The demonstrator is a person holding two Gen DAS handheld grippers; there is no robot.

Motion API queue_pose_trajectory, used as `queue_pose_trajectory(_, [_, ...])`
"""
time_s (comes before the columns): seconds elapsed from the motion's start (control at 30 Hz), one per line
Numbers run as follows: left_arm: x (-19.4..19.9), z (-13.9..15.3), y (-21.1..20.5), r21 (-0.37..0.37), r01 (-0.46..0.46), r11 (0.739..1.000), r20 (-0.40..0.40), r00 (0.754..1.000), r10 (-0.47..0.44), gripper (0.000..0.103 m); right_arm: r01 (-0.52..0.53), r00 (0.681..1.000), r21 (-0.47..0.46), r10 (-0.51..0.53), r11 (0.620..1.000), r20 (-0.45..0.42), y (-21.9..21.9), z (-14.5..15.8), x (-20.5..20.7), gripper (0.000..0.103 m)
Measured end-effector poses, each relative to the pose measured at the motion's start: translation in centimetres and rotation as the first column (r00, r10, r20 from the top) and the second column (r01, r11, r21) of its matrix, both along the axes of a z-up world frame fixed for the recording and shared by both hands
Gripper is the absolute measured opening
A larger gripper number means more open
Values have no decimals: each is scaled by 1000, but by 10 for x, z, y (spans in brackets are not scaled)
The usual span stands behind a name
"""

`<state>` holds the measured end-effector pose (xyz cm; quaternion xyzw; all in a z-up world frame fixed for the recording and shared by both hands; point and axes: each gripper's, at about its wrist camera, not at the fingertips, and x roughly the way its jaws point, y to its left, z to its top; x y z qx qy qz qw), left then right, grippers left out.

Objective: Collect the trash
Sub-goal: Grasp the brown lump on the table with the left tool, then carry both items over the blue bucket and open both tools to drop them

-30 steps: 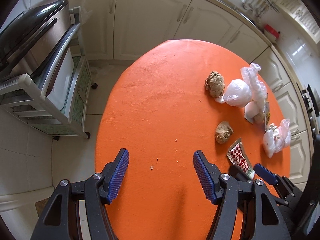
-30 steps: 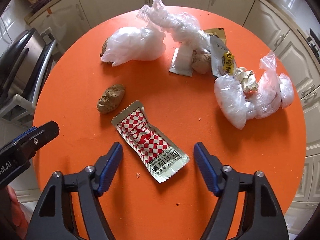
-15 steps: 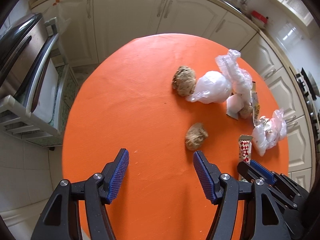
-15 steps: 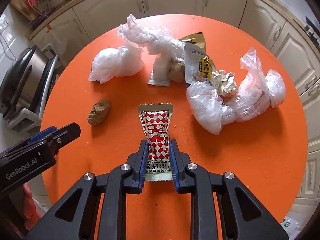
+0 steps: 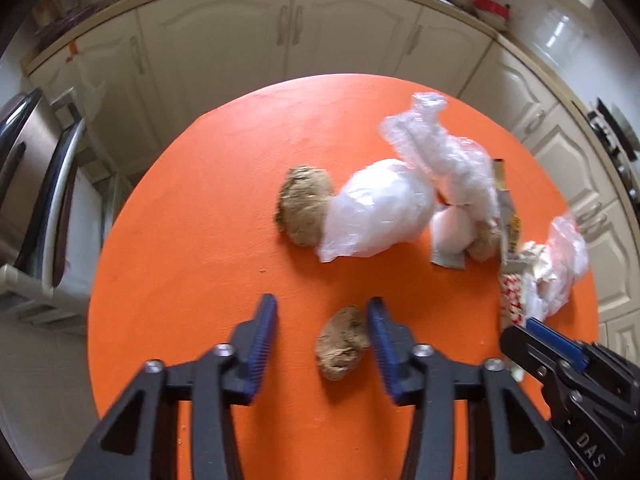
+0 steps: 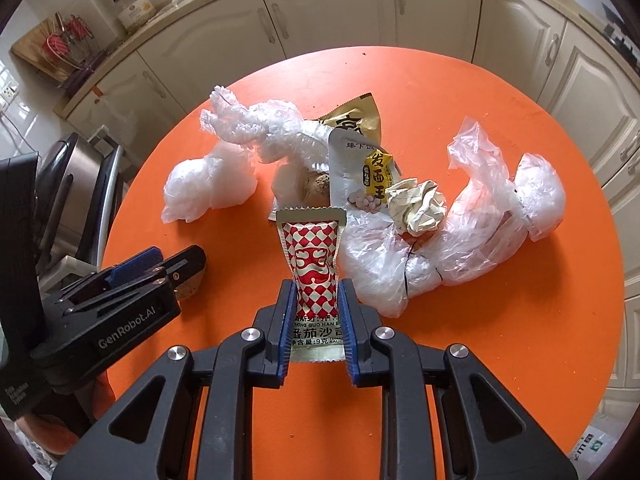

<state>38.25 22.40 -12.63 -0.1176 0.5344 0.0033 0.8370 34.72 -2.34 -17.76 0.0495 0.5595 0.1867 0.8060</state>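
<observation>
On the round orange table lies scattered trash. My left gripper is open with a small brown lump between its jaws, close against the right finger. A bigger brown lump and a white plastic bag lie beyond. My right gripper is shut on a red-and-white checkered sauce packet, held just above the table; the packet also shows in the left wrist view. The left gripper appears at the left of the right wrist view.
Clear crumpled plastic bags, a yellow snack wrapper, a crumpled paper ball and bubble wrap lie in a heap ahead of the packet. Cream cabinets ring the table. A steel appliance on a cart stands left.
My left gripper has moved forward and right, narrowing around the small brown lump. My right gripper has carried the sauce packet forward toward the heap of bags.
</observation>
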Motion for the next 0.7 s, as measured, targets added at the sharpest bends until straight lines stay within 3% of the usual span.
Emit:
queue_pose_trajectory(0.03, [1,-1,-4,-25,21,999,2,1000,-21,17,0,1000,5,0,1000,-1,-1,0,0,21])
queue_pose_trajectory(0.13, [1,-1,-14,26,37,999,11,999,-37,16,-3,1000,8,3,1000,-1,-3,1,-3,21])
queue_pose_trajectory(0.7, [-32,30,-30,8,65,998,80,995,-66,12,43,998,54,-46,998,52,-38,32,-34,21])
